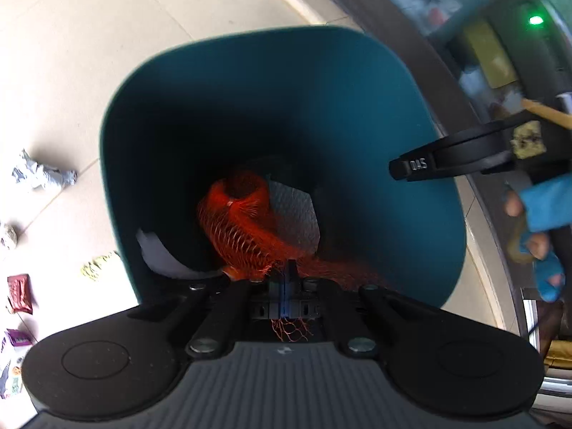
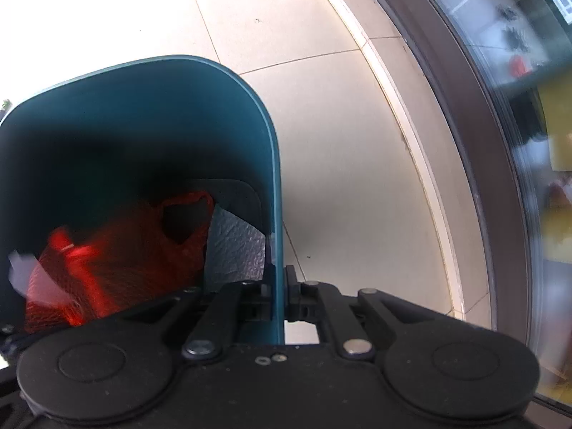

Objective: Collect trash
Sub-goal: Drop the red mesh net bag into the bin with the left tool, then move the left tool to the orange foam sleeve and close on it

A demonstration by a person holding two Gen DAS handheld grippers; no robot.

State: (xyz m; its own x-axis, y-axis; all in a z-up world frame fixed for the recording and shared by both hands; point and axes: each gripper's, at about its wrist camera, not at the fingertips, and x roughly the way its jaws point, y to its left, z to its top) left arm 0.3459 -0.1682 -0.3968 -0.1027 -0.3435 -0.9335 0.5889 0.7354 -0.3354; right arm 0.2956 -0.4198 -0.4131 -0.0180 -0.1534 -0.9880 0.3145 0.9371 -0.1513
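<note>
While over the bin (image 1: 357,114), orange netting (image 1: 246,228) pinched between closed left jaws.

The deep bottom of the teal bin (image 1: 250,82) is lost in shadow. The orange net (image 1: 243,225) is partly hidden behind the left gripper (image 1: 286,279), and in the right wrist view it smears into a blur. A white scrap (image 1: 157,254) is half covered by the bin's wall. At the floor's (image 1: 89,35) left edge, small packets (image 1: 19,293) are cut off — print unreadable. Things behind the glass (image 2: 518,53) blur beyond telling.
</note>
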